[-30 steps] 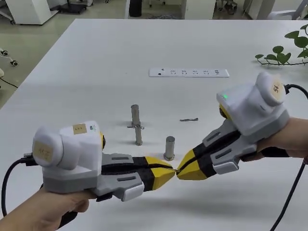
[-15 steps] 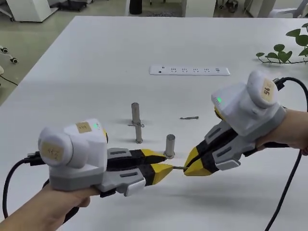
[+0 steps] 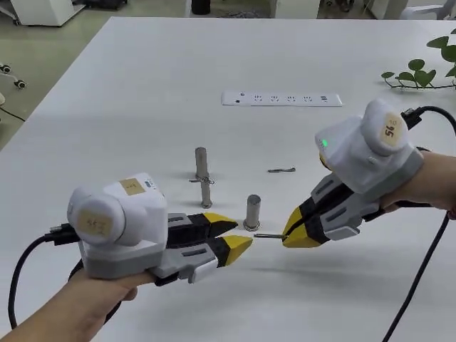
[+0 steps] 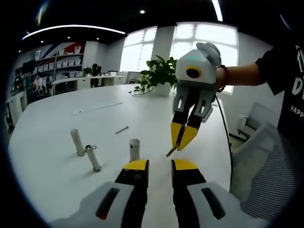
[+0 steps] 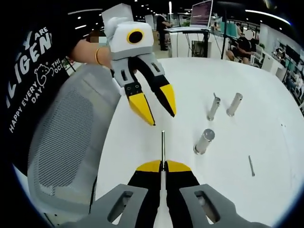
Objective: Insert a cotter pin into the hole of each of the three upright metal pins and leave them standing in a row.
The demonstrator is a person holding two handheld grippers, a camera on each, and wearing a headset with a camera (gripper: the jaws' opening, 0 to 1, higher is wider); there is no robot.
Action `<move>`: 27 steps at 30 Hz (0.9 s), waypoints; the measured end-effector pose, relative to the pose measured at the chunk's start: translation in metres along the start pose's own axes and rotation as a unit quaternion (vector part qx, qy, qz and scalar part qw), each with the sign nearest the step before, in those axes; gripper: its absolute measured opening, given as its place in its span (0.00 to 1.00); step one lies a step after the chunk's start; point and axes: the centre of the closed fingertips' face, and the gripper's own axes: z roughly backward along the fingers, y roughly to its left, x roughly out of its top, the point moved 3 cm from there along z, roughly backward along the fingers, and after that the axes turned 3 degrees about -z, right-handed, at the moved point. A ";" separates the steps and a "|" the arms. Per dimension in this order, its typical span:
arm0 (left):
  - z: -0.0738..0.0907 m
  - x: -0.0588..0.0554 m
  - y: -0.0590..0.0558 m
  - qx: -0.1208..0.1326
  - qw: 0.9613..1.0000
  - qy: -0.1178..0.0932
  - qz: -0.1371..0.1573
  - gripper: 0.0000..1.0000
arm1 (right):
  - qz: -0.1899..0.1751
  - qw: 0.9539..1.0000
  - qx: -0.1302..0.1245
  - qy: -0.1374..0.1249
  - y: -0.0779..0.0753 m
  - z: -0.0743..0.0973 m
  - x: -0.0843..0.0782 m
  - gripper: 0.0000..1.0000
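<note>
R gripper (image 3: 291, 236) pinches cotter pin (image 3: 267, 235) by 1 end, tip aimed at nearest metal pin (image 3: 252, 212) near table (image 3: 142, 85) centre for insertion; L gripper (image 3: 242, 233) spread, empty.

Place: open-plan office
Worktop: broad white table (image 3: 128, 92), power strip (image 3: 281, 99) toward its far edge
Furniture: mesh office chair (image 5: 66, 137), shelves of boxes (image 4: 64, 62)
Background: desks with a monitor (image 5: 202, 13), seated people (image 5: 243, 50), big windows (image 4: 204, 45), potted plant (image 4: 159, 73)
</note>
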 end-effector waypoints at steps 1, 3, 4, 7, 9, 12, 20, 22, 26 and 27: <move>-0.002 0.000 0.002 0.009 1.000 0.000 -0.002 0.17 | -0.002 1.000 -0.005 0.002 -0.002 0.001 0.000 0.00; -0.004 0.000 0.004 0.016 1.000 -0.003 -0.006 0.17 | -0.010 1.000 -0.009 0.005 -0.006 0.002 -0.003 0.00; -0.006 -0.001 0.004 0.019 1.000 -0.002 -0.010 0.18 | -0.010 1.000 -0.009 0.005 -0.006 0.002 -0.003 0.00; -0.011 -0.001 0.006 0.027 0.999 0.002 -0.021 0.19 | -0.013 1.000 -0.016 0.010 -0.013 0.004 -0.007 0.00; -0.013 -0.002 0.008 0.031 0.999 0.003 -0.024 0.19 | -0.019 1.000 -0.019 0.007 -0.021 0.007 -0.010 0.00; -0.018 -0.004 0.013 0.045 0.998 0.010 -0.030 0.19 | -0.022 0.999 -0.024 0.008 -0.026 0.008 -0.011 0.00; -0.029 -0.012 0.024 0.070 0.997 0.029 -0.033 0.18 | -0.024 0.999 -0.028 0.011 -0.034 0.008 -0.013 0.00; -0.032 -0.013 0.027 0.076 0.996 0.031 -0.035 0.18 | -0.022 0.999 -0.029 0.012 -0.036 0.007 -0.013 0.00; -0.040 -0.015 0.030 0.082 0.995 0.033 -0.035 0.17 | -0.023 0.999 -0.030 0.012 -0.041 0.006 -0.014 0.00; -0.041 -0.015 0.031 0.083 0.995 0.033 -0.035 0.17 | -0.024 0.999 -0.030 0.011 -0.043 0.005 -0.013 0.00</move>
